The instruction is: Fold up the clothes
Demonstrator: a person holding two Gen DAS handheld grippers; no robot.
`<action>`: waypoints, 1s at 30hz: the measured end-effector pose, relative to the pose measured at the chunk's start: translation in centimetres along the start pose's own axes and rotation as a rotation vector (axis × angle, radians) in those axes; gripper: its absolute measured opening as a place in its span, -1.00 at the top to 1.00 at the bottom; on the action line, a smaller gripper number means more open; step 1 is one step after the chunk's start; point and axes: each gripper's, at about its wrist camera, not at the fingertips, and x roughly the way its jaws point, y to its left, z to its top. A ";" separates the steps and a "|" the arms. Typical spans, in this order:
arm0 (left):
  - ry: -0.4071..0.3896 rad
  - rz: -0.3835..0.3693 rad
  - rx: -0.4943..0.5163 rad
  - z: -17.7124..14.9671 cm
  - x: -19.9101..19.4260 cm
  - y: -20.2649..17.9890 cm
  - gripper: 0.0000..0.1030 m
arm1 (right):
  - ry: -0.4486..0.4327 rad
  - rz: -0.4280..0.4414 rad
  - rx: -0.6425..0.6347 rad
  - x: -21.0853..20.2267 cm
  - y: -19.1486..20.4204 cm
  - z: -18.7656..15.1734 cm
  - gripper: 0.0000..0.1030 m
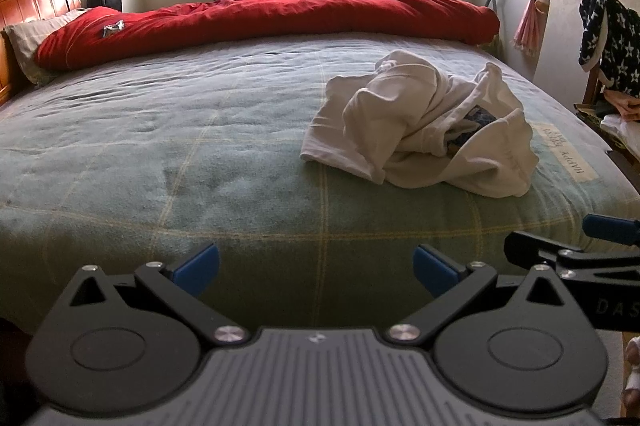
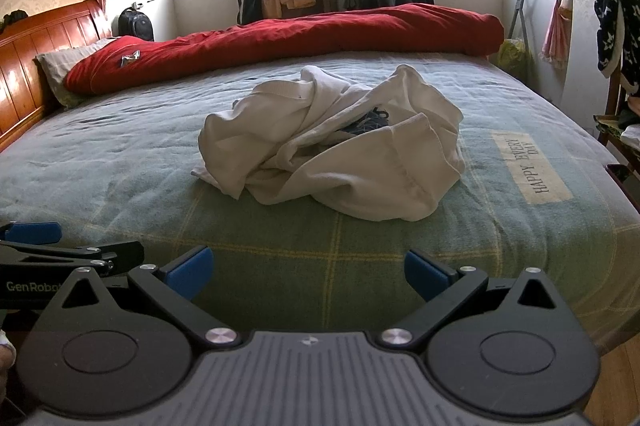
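On bed (image 2: 120, 161): crumpled white garment (image 2: 332, 141) mid-blanket, bare room leftward; both hand-held grippers (image 1: 316, 270) (image 2: 308, 272) spread wide, empty.

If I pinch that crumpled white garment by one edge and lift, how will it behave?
The white garment looks floppy: it lies in soft, deep folds, so it would likely drape and unfurl. A dark printed patch is buried inside, so layers may drag along. It probably slides poorly on the textured blanket.

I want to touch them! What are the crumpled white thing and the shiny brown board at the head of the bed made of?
The crumpled white garment looks like soft, matte cotton-type cloth: it bunches into loose folds and has stitched hems, though the exact fibre can't be told. The headboard looks like glossy varnished wood: reddish-brown panels with bright reflections.
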 end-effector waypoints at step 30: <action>-0.006 -0.006 -0.009 -0.1 0.1 0.1 -0.99 | 0.001 0.004 0.004 0.1 0.0 -0.1 -1.00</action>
